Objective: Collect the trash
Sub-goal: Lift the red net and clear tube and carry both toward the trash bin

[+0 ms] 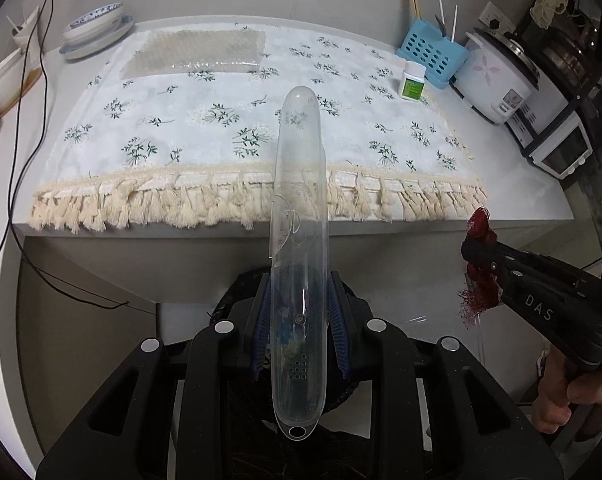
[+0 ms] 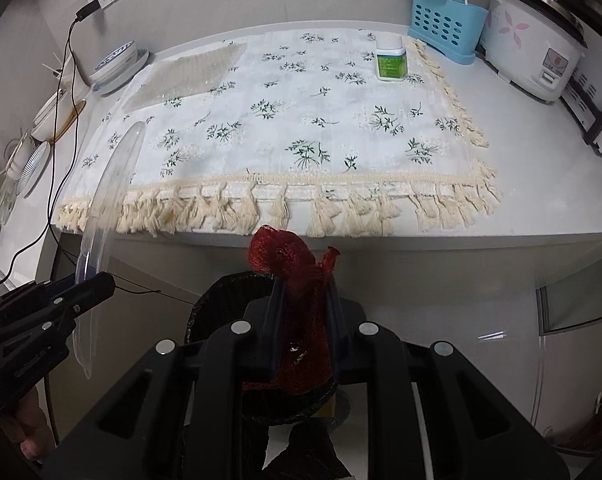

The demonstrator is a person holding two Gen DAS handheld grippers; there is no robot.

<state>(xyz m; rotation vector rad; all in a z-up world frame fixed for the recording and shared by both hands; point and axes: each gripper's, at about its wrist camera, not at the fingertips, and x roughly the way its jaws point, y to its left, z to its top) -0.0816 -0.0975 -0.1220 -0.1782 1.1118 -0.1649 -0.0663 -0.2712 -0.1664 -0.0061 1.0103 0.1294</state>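
The left tongs [image 1: 299, 320] pinched a long clear plastic case [image 1: 299, 208], rounded at both ends, in front of the desk [image 1: 501, 224]. The right tongs [image 2: 303, 320] squeezed crumpled red netting [image 2: 285, 256] above a black bin [image 2: 221, 300].

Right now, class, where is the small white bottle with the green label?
In both wrist views the white bottle stands upright at the far right corner of the floral tablecloth, just in front of the blue utensil holder.
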